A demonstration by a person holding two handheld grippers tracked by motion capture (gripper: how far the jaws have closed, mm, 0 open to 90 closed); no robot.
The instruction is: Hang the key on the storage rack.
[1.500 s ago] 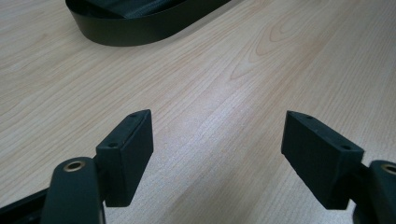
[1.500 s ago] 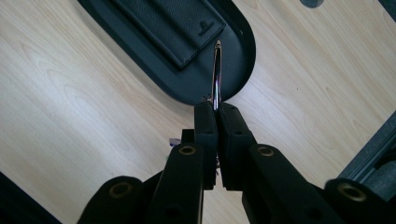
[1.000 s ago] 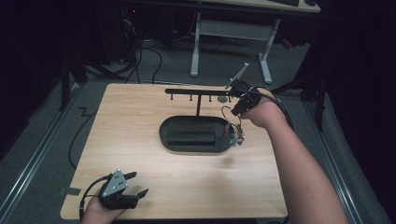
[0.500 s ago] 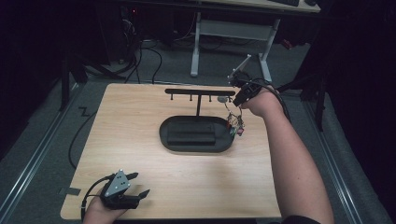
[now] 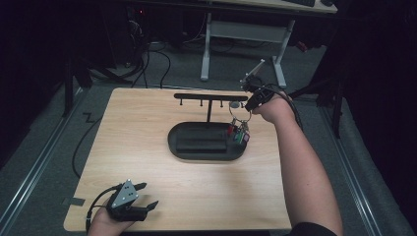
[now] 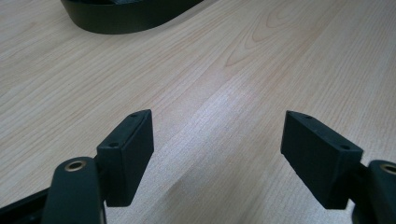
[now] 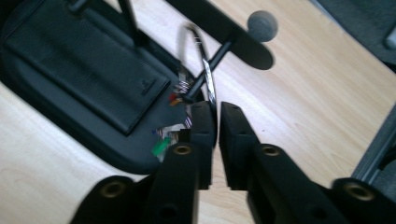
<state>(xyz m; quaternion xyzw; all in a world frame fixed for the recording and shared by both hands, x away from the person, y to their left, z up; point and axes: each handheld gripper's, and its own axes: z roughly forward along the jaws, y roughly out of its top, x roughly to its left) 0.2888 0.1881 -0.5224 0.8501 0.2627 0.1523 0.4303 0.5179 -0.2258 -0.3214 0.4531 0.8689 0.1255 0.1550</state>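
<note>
The person's right gripper (image 5: pixel 250 101) is reaching over the far right end of the key rack (image 5: pixel 209 96), a black bar on a post rising from an oval black tray (image 5: pixel 173 142). A key ring (image 7: pixel 201 63) with small coloured tags is hanging on the rack's end peg. In the right gripper view, the ring's wire is running between the two black jaws, which have just been easing apart; a narrow gap is showing, so the pads are no longer pressing on it. The left gripper (image 5: pixel 133 202) is resting at the near left corner of the wooden table (image 5: pixel 137 128), jaws standing wide with nothing between them.
</note>
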